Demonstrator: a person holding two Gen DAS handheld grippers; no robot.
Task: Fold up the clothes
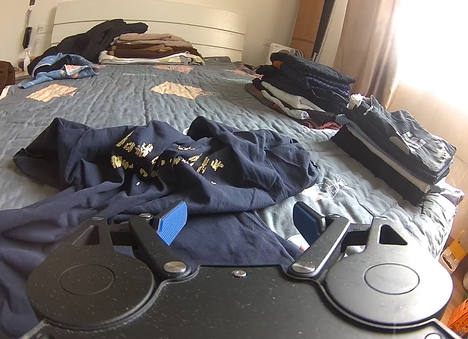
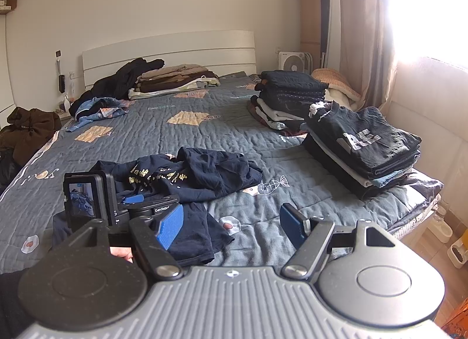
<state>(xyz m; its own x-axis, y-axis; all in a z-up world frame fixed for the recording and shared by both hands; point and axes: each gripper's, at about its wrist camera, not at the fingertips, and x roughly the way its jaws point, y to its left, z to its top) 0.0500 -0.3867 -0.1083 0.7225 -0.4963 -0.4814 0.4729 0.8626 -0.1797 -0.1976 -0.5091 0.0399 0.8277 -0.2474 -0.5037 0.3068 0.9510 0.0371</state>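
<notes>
Your left gripper (image 1: 239, 223) has jaws spread wide, nothing clamped — the crumpled navy shirt (image 1: 175, 163) lies on the bed (image 1: 131, 99) just ahead and under it. Your right gripper (image 2: 231, 223) also gapes empty, shirt ahead-left, folded stacks (image 2: 365, 148) to its right.

Left gripper (image 1: 239, 223): black speckled body, round discs, silver screws, blue ribbed pads. Right gripper (image 2: 231, 226): grey ribbed body, black arms, blue pads. Person: dark sleeve (image 2: 8, 295).
</notes>
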